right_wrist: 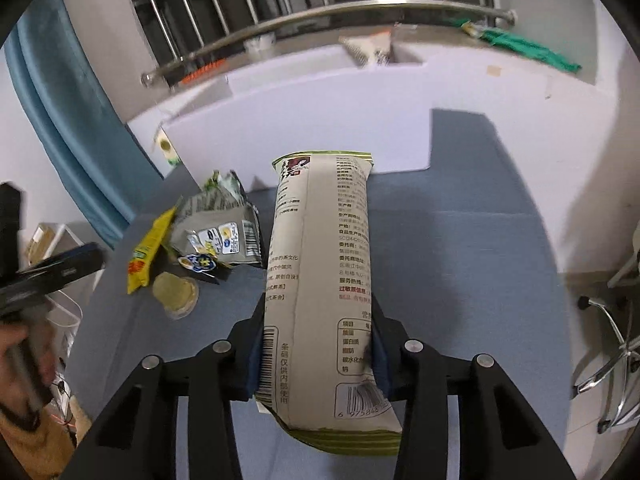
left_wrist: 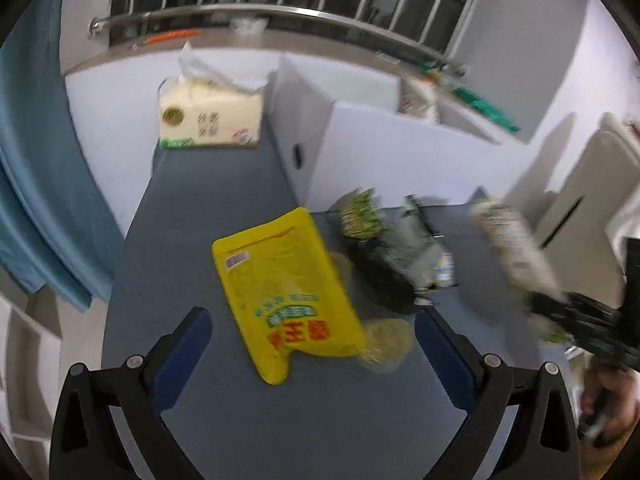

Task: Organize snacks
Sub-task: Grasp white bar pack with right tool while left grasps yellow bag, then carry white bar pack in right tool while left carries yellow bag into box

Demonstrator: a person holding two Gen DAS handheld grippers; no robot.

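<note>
Ahead, white box [right_wrist: 296, 136], right tool [right_wrist: 318, 356] clamped on beige packet [right_wrist: 320, 280], left tool [left_wrist: 314, 344] apart over yellow pouch [left_wrist: 280, 292].

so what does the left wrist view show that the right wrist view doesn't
Only the left wrist view shows the left tongs open over the yellow pouch's face, and nearly the whole tissue pack.

Only the right wrist view shows the right tongs shut on the beige snack packet, its label readable, plus an office chair base.

Both show the grey tabletop, white box, grey torn wrapper and round clear-wrapped snack.
</note>
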